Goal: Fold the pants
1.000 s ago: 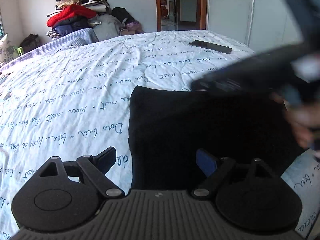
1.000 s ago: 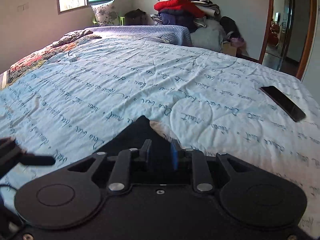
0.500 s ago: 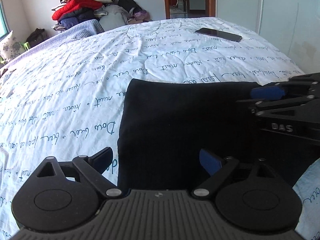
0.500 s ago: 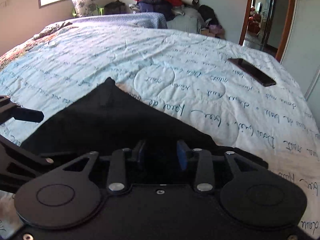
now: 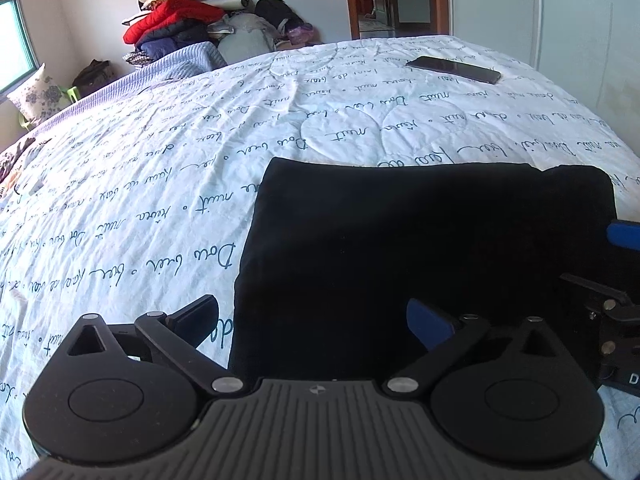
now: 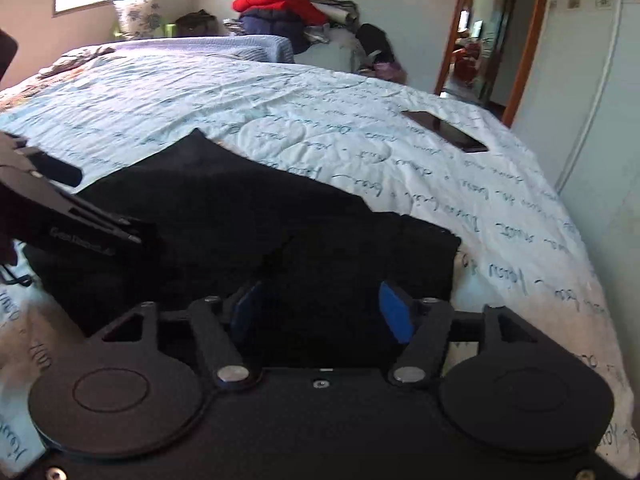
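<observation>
The black pants (image 5: 420, 248) lie folded into a flat rectangle on the bed (image 5: 160, 184), near its front edge and toward its right side. A second ago the right wrist view showed only one raised corner of cloth pinched between nearly closed jaws; now the cloth is laid down and the whole folded shape shows. In the left wrist view the far edge, earlier hidden behind the blurred right gripper, is now clear and straight, with a small second layer sticking out at the far right corner.

The left gripper (image 5: 312, 322) hangs over the near left corner of the pants, its jaws spread wide and opening a little more, one finger over the quilt and one over the cloth, gripping nothing. The right gripper (image 6: 322, 312) is over the near right part of the pants; its jaws are opening, released, with cloth below them but not pinched.

The quilt carries blue cursive lettering; "Dou" and "nuit" can be made out, the rest is unclear. A phone (image 5: 454, 69) lies toward the far right corner of the bed, unmoved. On the left gripper's body, seen from the right wrist, there is pale print too blurred to read. A heap of clothes (image 5: 180, 24) stands past the far edge.
</observation>
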A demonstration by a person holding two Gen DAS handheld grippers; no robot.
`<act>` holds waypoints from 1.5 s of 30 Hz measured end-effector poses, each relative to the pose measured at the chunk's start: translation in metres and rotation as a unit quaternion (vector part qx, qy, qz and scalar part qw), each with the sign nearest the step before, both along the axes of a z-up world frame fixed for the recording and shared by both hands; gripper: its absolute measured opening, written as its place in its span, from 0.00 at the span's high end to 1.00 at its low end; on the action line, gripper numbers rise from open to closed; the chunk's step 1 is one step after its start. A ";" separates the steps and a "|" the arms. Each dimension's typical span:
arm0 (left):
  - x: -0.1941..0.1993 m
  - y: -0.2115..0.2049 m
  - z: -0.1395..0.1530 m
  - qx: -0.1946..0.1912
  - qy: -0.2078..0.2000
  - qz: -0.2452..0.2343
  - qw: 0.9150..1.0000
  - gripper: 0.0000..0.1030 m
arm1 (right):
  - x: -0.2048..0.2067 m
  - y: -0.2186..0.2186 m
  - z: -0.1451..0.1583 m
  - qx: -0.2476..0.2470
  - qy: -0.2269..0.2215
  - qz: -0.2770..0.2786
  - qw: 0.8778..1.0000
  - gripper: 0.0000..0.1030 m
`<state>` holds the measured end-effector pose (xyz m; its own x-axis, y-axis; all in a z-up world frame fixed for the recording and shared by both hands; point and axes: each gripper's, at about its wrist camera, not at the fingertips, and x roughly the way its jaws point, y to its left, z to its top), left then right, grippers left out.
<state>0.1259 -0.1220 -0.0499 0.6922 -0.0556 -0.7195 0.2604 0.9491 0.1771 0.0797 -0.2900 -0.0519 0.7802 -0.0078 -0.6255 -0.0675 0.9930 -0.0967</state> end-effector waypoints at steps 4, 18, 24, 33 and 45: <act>-0.015 0.012 0.014 -0.024 0.013 0.001 1.000 0.03 | -0.028 0.003 0.017 0.027 -0.036 -0.028 0.999 0.24; -0.114 0.061 0.020 -0.045 0.022 0.049 0.998 0.02 | -0.113 0.063 -0.003 0.072 -0.002 -0.090 0.993 0.08; -0.126 0.061 0.013 -0.027 0.023 0.054 0.998 0.02 | -0.126 0.066 0.005 0.077 -0.018 -0.089 0.993 0.08; -0.131 0.052 0.008 -0.019 0.037 0.043 0.998 0.02 | -0.141 0.060 0.005 0.089 -0.021 -0.109 0.990 0.08; -0.129 0.057 0.007 -0.022 0.043 0.059 0.997 0.02 | -0.141 0.067 0.005 0.079 -0.022 -0.094 0.992 0.08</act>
<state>-0.0026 -0.0652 -0.0426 0.6312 -0.0095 -0.7755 0.1588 0.9803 0.1172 -0.0616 -0.2230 -0.0469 0.8009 -0.0598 -0.5958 0.1211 0.9906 0.0634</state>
